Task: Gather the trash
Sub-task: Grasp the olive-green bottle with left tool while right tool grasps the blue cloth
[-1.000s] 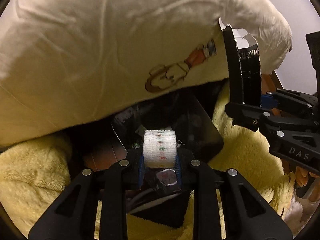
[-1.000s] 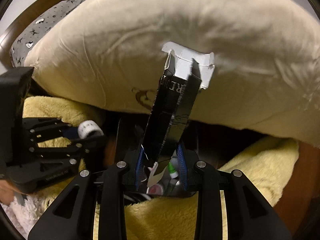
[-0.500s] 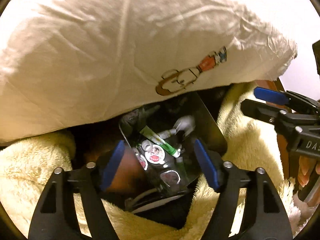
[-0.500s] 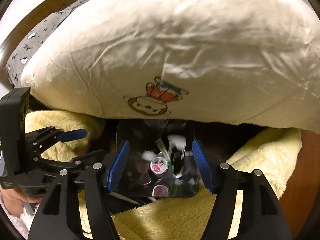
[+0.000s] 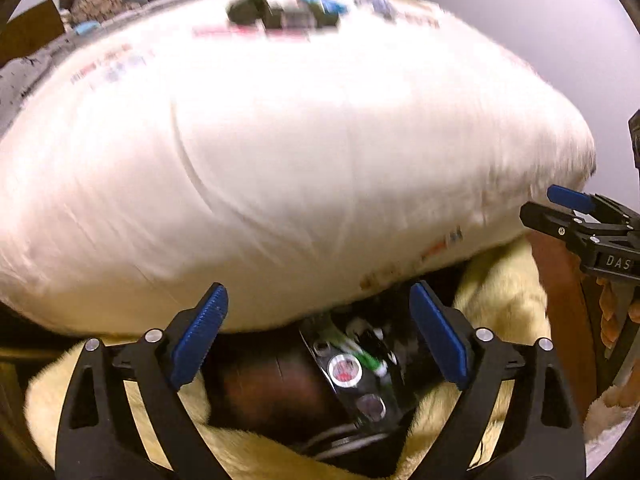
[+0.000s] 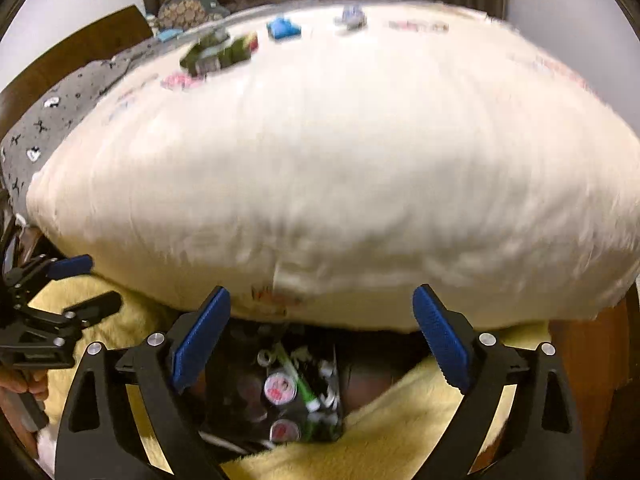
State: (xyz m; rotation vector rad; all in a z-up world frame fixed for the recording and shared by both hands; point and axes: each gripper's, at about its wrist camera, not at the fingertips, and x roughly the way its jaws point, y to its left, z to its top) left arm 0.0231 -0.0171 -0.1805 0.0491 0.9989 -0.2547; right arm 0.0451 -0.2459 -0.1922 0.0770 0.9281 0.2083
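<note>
A dark bin (image 5: 360, 396) (image 6: 288, 392) sits low between yellow blankets, half under a big cream pillow (image 5: 280, 168) (image 6: 340, 168). It holds mixed trash: round lids, a green-and-white tube, small bottles. My left gripper (image 5: 318, 336) is open and empty above the bin. My right gripper (image 6: 320, 336) is open and empty above the bin too. The right gripper shows at the right edge of the left wrist view (image 5: 576, 216). The left gripper shows at the left edge of the right wrist view (image 6: 76, 284). Both views are motion-blurred.
A fluffy yellow blanket (image 5: 500, 292) (image 6: 400, 420) surrounds the bin. Small items lie on top of the pillow: dark green wrappers (image 6: 216, 54) and a blue piece (image 6: 284, 28). A grey patterned sheet (image 6: 52, 120) and a wooden headboard (image 6: 72, 52) lie at the left.
A second ago my left gripper held a white tape roll and my right a black carton. Both opened and the items are gone. Both grippers have since tilted up and back.
</note>
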